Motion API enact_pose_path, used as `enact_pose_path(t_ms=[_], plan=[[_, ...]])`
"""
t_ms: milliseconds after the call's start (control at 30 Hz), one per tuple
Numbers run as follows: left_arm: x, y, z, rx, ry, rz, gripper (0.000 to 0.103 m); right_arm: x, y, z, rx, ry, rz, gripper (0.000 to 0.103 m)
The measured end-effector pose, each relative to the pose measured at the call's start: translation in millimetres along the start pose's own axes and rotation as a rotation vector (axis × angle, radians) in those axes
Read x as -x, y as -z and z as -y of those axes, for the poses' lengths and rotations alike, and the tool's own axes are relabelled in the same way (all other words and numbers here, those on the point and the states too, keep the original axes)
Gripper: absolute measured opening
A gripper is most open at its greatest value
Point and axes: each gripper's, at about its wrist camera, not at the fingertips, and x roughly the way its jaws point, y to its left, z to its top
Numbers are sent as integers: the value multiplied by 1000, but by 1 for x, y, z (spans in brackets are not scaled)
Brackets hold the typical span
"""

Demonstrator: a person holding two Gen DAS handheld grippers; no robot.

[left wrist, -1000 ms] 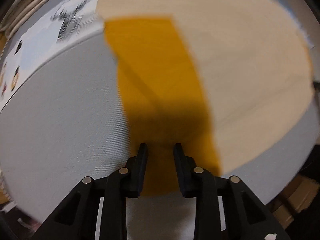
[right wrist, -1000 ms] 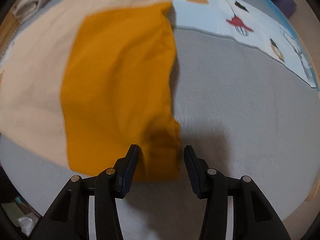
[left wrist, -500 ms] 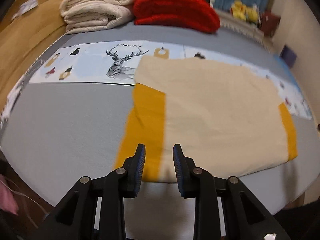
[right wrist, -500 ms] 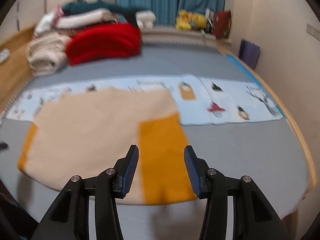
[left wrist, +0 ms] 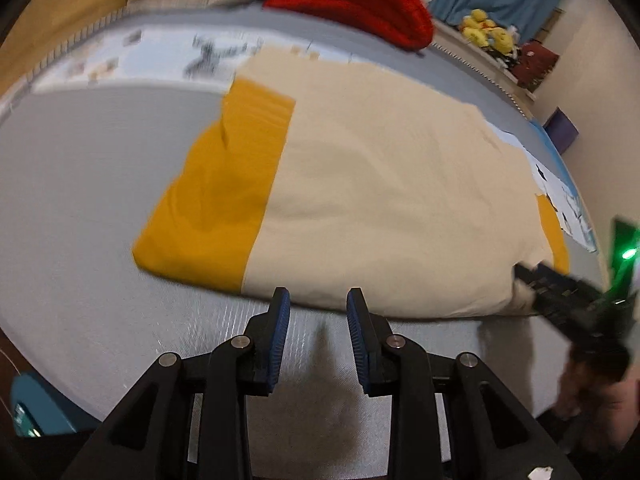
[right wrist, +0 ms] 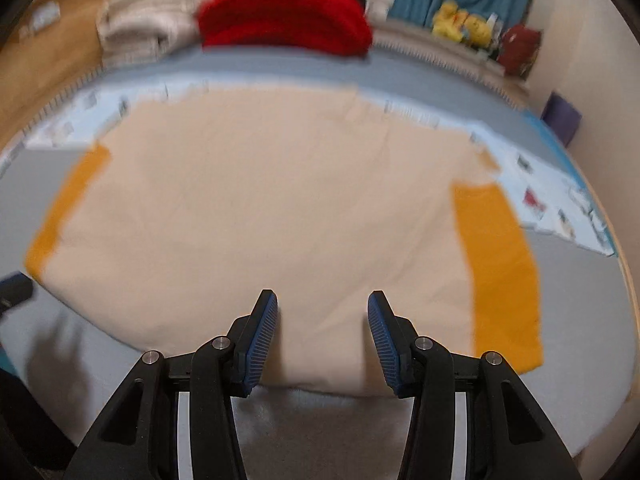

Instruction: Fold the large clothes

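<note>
A large cream garment (left wrist: 380, 200) with orange sleeves (left wrist: 216, 200) lies spread flat on the grey bed (left wrist: 80, 200). It also shows in the right wrist view (right wrist: 260, 208), with an orange sleeve (right wrist: 500, 264) at the right and another at the left. My left gripper (left wrist: 314, 308) is open and empty just short of the garment's near edge. My right gripper (right wrist: 322, 312) is open and empty over the near hem. The right gripper also shows in the left wrist view (left wrist: 560, 296), at the garment's right corner.
A red blanket (right wrist: 280, 16) and folded cream bedding (right wrist: 148, 20) are stacked at the far side of the bed. A pale blue printed cloth (right wrist: 560, 200) lies under the garment's far edge. Yellow soft toys (right wrist: 464, 24) sit on a ledge by blue curtains.
Both grippers have pulled back from the orange sleeves and turned toward the middle of the garment. The whole garment and the room beyond have come into view.
</note>
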Motion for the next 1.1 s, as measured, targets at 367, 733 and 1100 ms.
enact_pose_path(t_ms=[367,733,1100], plan=[[-28,-4,-59,251,152,-131,62,15,7,49,-208,-57,24,49],[-33,-2,-91,444,237,-112,63,4,61,174,-626,-68,-58,51],[-41,-14,-116,669,279,-10,62,-28,104,261,-1037,-280,-70,51]])
